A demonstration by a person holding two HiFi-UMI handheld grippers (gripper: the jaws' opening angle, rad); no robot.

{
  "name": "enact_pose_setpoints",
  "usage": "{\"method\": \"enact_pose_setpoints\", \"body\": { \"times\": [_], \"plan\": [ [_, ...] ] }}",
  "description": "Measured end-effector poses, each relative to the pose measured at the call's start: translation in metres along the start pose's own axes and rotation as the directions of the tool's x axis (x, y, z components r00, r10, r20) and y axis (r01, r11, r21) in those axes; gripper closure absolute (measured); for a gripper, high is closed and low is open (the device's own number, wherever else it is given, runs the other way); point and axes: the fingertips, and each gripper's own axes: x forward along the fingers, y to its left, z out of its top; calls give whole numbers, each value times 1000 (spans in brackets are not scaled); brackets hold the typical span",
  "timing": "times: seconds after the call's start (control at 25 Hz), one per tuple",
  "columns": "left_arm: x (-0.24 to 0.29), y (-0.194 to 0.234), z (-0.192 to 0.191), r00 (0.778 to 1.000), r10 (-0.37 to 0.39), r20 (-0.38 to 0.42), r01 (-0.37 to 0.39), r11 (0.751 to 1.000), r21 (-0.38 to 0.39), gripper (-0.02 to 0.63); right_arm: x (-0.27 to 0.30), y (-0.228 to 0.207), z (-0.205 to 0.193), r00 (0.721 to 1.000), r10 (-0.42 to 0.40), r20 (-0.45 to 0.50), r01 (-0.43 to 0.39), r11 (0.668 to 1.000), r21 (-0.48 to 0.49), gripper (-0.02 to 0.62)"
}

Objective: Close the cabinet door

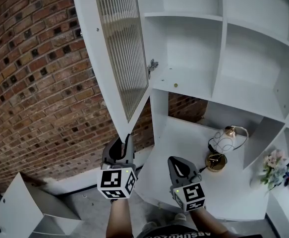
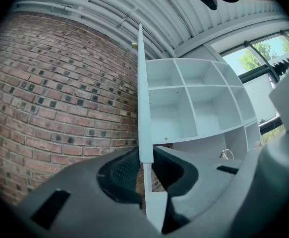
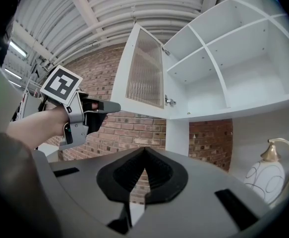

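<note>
1. Contact with the cabinet door [image 1: 122,48] is made. The step in hand is judged to be the swing shut, not yet done, since the door is seen standing wide open. It is turned out from the cabinet [image 1: 218,78] toward the brick wall [image 1: 35,73] on the cabinet's left.
2. The door is hung by a hinge [image 1: 152,66] on the left wall of the cabinet's upper left compartment.
3. The left gripper [image 1: 126,142] is held out in front of the cabinet's left side, clamped on the door's lower free corner. In the left gripper view the door's thin edge is seen pinched between the pads [image 2: 123,171].
4. The right gripper [image 1: 179,165] is held in front of the cabinet's open lower bay, its jaws closed together with nothing between them.
5. For the next move, the held corner is judged to need carrying in an arc about the hinge, rightward to the cabinet's front. The grip should be let go before the jaws are trapped against the cabinet's frame, and a last flat push may then be needed.
</note>
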Motion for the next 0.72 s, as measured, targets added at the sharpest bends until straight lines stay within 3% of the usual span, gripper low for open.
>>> {"method": "enact_pose_setpoints", "body": {
  "times": [0.72],
  "plan": [
    [0,-35,1,1000,-2,5,2,1000,31,538,-4,-17,0,1000,-8,2,8,1000,8,597]
  ]
}}
